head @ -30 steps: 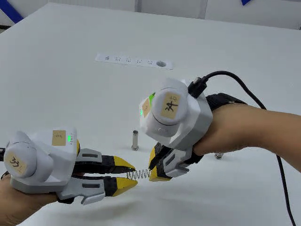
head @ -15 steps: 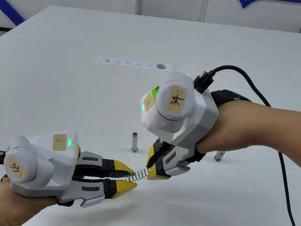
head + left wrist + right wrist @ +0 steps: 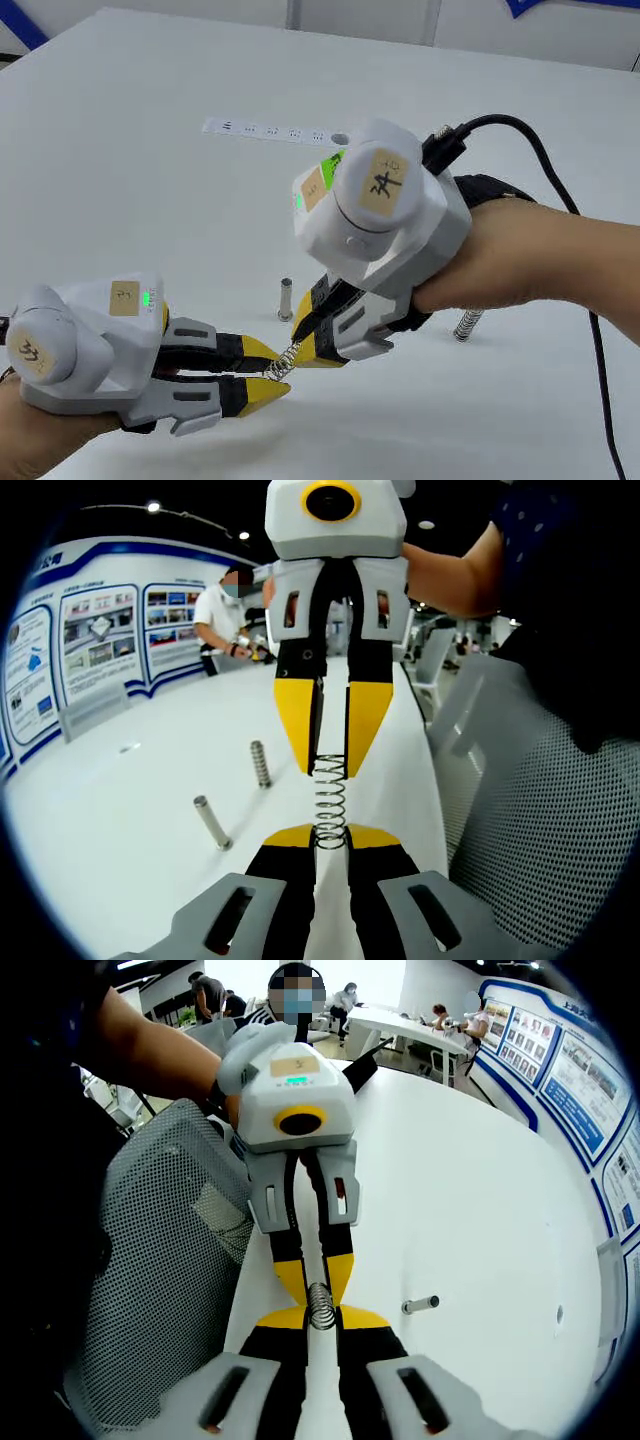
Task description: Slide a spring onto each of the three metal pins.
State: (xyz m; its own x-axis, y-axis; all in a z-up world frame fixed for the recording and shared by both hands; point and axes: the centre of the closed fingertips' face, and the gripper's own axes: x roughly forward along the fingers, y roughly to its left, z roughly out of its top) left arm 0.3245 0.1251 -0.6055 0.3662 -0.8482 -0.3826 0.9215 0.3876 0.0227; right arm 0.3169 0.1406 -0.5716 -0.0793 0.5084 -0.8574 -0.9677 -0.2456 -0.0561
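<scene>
Low in the middle of the head view, the left gripper (image 3: 266,372) and the right gripper (image 3: 306,346) meet tip to tip over the white table (image 3: 130,180). Each one has its jaws pressed on one end of the same small spring (image 3: 283,361), which reaches from one to the other. A bare pin (image 3: 285,298) stands just behind them. At the right, another spring (image 3: 466,324) stands up, maybe on a pin.
</scene>
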